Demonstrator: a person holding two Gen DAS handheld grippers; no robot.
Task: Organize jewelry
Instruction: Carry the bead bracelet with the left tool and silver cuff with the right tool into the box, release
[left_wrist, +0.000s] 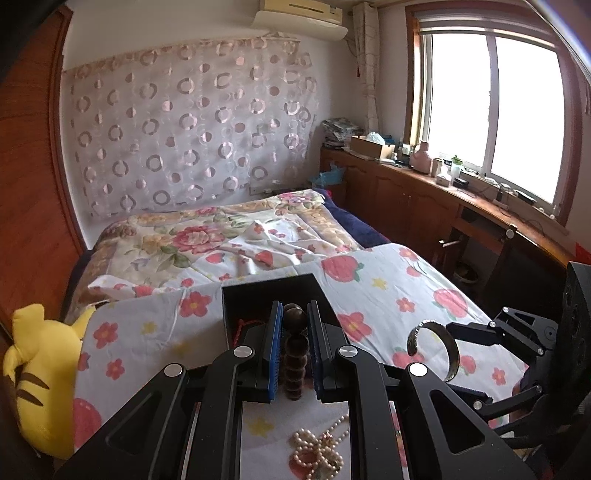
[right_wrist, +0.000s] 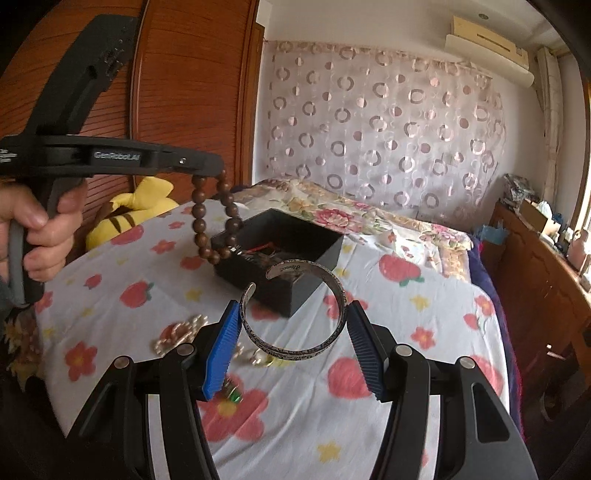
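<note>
My left gripper is shut on a brown wooden bead bracelet, which stands up between its blue pads. The right wrist view shows this bracelet hanging as a loop from the left gripper, above the near left edge of an open black box. The box holds a red cord and other small pieces. My right gripper is shut on a silver engraved cuff bangle, held flat above the bedsheet in front of the box. The bangle also shows at the right of the left wrist view.
A pearl necklace lies in a heap on the flowered sheet below the grippers, with a small green piece beside it. A yellow plush toy sits at the left bed edge. A wooden wardrobe is left, and a cluttered cabinet right.
</note>
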